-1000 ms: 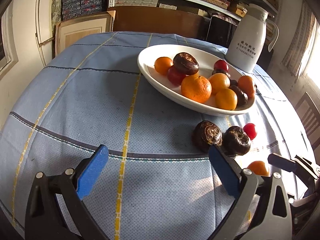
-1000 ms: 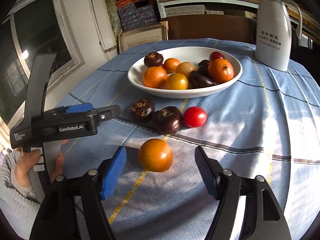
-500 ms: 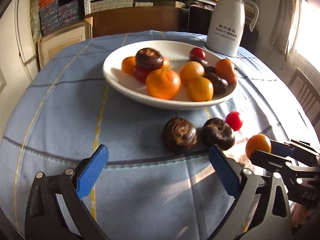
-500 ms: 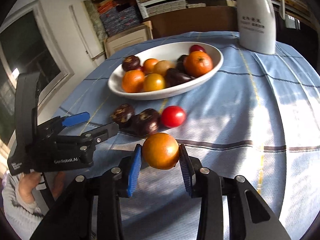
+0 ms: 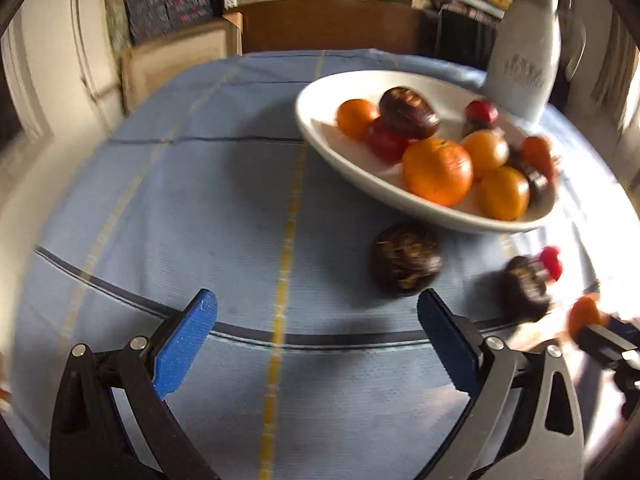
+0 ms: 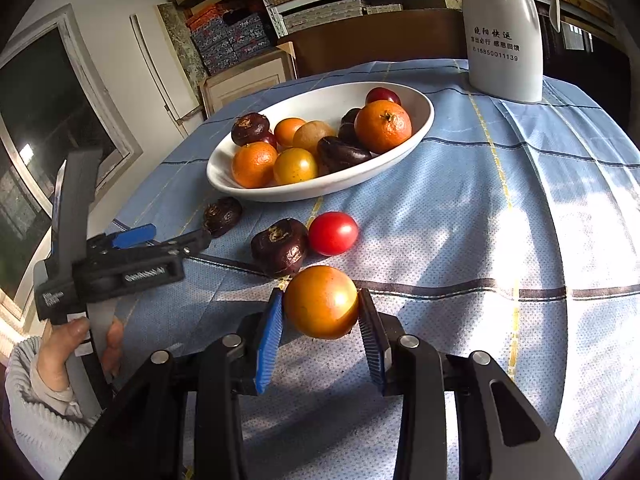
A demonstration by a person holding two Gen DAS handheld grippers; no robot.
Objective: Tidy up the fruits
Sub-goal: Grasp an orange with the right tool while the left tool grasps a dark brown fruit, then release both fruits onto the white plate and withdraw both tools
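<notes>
1. Left wrist view: the picture is blurred, worst at the right edge. The left gripper [image 5: 316,344] is released, its jaws wide with only blue checked surface [image 5: 180,200] between them. Compared with half a second ago, the white bowl [image 5: 320,128] now sits further right, and one dark fruit [image 5: 406,258] lies just past the right finger. The right gripper's tip, cut off at the right edge, is hard to read.

2. Right wrist view: the right gripper [image 6: 322,320] is clenched on the orange fruit [image 6: 321,302], both pads pressing its sides; a second ago it lay free between open jaws. The fruit is round, with no clear long axis. Beyond it are a dark fruit [image 6: 280,246] and a red tomato [image 6: 333,233], touching; the white jug [image 6: 502,32] is cut off at the top.
</notes>
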